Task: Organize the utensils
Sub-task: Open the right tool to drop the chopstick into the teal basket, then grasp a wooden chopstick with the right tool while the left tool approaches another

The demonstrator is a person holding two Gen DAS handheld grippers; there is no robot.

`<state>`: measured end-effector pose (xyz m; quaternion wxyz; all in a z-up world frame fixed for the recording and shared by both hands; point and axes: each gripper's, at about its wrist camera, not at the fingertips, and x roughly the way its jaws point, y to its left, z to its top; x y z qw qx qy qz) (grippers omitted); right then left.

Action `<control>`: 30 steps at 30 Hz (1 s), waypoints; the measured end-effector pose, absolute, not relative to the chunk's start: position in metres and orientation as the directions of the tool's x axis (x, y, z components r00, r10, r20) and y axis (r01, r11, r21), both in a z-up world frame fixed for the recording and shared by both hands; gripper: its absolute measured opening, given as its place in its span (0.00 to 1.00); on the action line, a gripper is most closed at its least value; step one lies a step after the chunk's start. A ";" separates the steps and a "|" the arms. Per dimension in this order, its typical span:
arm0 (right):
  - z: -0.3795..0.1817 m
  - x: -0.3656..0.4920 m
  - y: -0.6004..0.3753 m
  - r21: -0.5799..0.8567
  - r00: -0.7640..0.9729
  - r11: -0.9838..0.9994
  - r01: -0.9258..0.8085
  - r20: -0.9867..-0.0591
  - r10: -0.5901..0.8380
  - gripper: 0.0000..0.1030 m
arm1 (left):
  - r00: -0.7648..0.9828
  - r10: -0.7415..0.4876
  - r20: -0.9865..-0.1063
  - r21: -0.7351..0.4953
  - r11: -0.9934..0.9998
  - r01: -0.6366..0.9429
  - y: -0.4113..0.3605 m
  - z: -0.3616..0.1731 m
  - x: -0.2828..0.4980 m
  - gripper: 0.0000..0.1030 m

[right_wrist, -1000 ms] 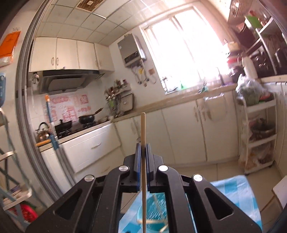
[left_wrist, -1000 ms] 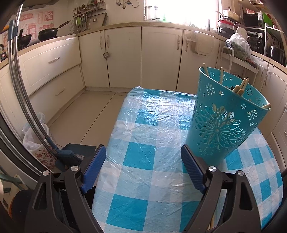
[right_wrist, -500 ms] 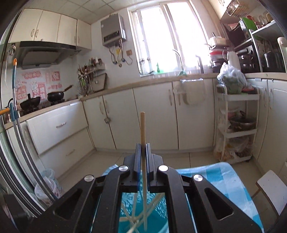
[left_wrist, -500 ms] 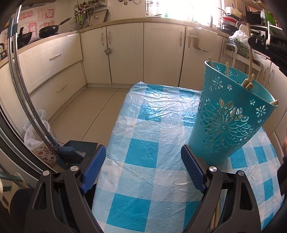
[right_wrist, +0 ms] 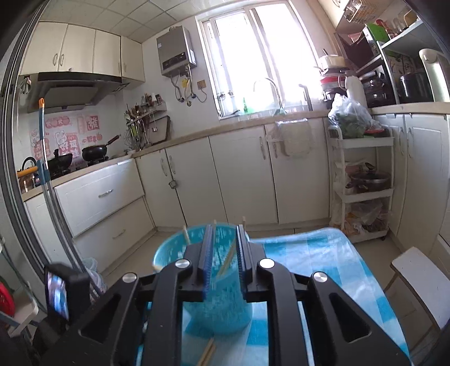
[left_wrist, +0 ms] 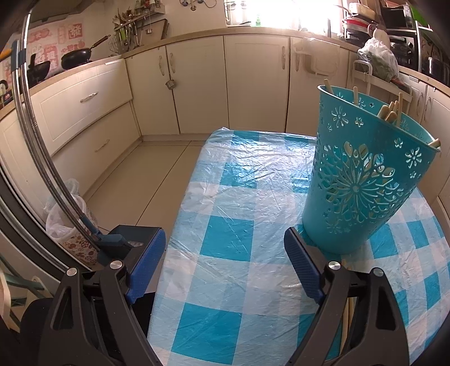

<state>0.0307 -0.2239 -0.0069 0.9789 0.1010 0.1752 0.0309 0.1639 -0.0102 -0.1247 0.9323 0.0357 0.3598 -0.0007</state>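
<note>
With both the right gripper (right_wrist: 223, 247) and left gripper (left_wrist: 225, 264) spread apart and empty, the teal basket (left_wrist: 362, 174) full of chopsticks (left_wrist: 391, 111) stands leaning, I think, so a careless nudge could topple it off the table (left_wrist: 225, 219).

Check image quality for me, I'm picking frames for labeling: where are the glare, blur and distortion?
Left wrist view: sharp; the window is blown out, with sheen on the plastic-covered tablecloth; fisheye bends the cabinets. Right wrist view: the window is overexposed; the blue basket and the chopsticks are motion-blurred.
</note>
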 end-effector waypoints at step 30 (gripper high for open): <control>-0.146 0.050 -0.156 0.094 0.600 0.995 -0.029 -0.795 0.092 0.21 | 0.673 -0.018 -0.740 -0.045 0.999 -0.022 0.014 -0.135 0.161 0.81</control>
